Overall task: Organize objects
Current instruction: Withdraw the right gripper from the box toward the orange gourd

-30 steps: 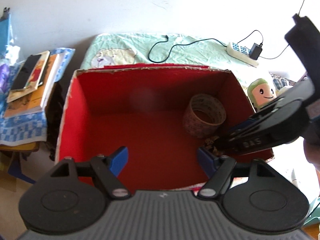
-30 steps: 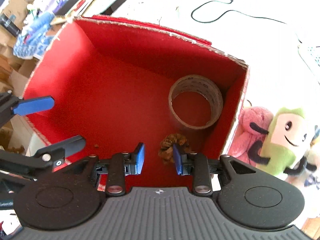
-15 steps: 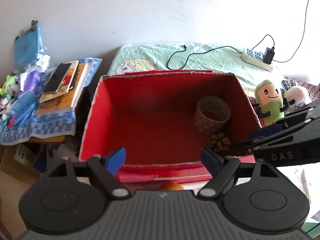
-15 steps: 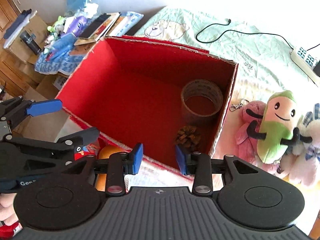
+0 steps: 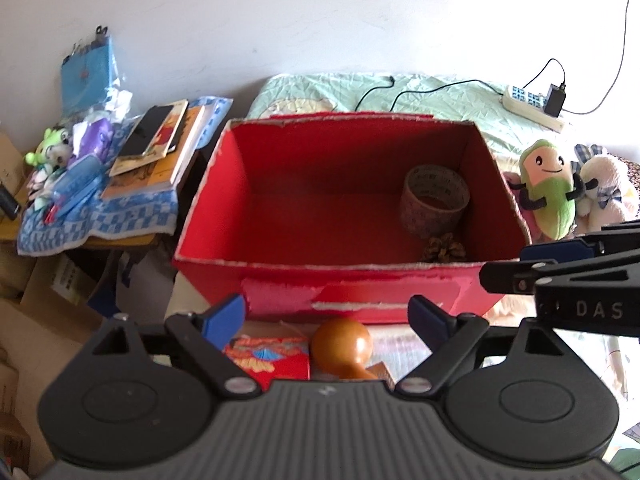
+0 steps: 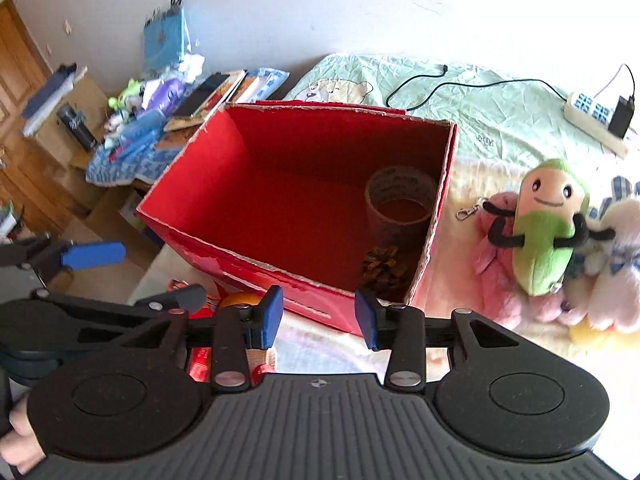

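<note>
A red cardboard box (image 5: 280, 272) (image 6: 224, 248) stands open on the bed. Inside it, at the right, sit a roll of tape (image 5: 435, 196) (image 6: 400, 204) and a pine cone (image 5: 443, 249) (image 6: 384, 267). My left gripper (image 5: 327, 318) is open, held above a wooden knob-shaped object (image 5: 342, 346) and a small red carton (image 5: 268, 360) in front of the box. My right gripper (image 6: 319, 316) is open and empty, just before the box's near right corner. Beside the box on the right lie a green plush (image 5: 548, 188) (image 6: 548, 216), a pink plush (image 6: 500, 248) and a white plush (image 6: 616, 248).
A side table with books and clutter (image 5: 152, 152) (image 6: 192, 104) stands left of the box. A power strip with charger (image 5: 536, 106) (image 6: 600, 118) and a black cable (image 6: 440, 80) lie on the green sheet behind. A hand (image 6: 16, 432) holds the left gripper.
Both grippers have pulled back and up out of the box. The pine cone, between the right fingers a second ago, now lies on the box floor by the tape roll.
</note>
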Available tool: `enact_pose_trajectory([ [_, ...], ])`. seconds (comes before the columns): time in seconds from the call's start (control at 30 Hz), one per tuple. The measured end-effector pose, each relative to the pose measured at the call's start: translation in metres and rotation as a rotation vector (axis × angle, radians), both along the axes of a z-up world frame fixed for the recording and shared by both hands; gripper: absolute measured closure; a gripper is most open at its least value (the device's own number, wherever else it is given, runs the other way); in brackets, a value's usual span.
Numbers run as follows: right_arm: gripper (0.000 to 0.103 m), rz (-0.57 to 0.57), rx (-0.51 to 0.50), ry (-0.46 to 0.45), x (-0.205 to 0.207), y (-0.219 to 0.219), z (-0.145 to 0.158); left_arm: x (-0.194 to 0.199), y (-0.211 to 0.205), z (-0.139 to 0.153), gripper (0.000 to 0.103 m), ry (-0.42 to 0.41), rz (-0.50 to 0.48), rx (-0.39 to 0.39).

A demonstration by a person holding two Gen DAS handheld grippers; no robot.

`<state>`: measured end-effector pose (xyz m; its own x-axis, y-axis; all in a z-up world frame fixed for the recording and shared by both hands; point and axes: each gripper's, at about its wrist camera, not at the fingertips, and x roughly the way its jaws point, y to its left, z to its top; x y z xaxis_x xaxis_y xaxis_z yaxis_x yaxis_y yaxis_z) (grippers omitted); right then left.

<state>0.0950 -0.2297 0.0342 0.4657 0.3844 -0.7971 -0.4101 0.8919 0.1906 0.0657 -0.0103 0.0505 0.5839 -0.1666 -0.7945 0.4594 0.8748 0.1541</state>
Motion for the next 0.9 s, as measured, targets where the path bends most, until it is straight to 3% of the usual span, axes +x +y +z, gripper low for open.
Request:
enact_pose_trajectory([
  [0.47, 0.061, -0.046, 0.088, -0.004, -0.026, -0.005, -0.014, -0.016, 0.008, -0.017, 0.013, 0.037, 0.052, 0.038],
  [0.9, 0.061, -0.123, 0.139, 0.099, -0.041, -0.016, -0.041, -0.026, 0.016, -0.039, 0.013, 0.091, 0.077, 0.068],
])
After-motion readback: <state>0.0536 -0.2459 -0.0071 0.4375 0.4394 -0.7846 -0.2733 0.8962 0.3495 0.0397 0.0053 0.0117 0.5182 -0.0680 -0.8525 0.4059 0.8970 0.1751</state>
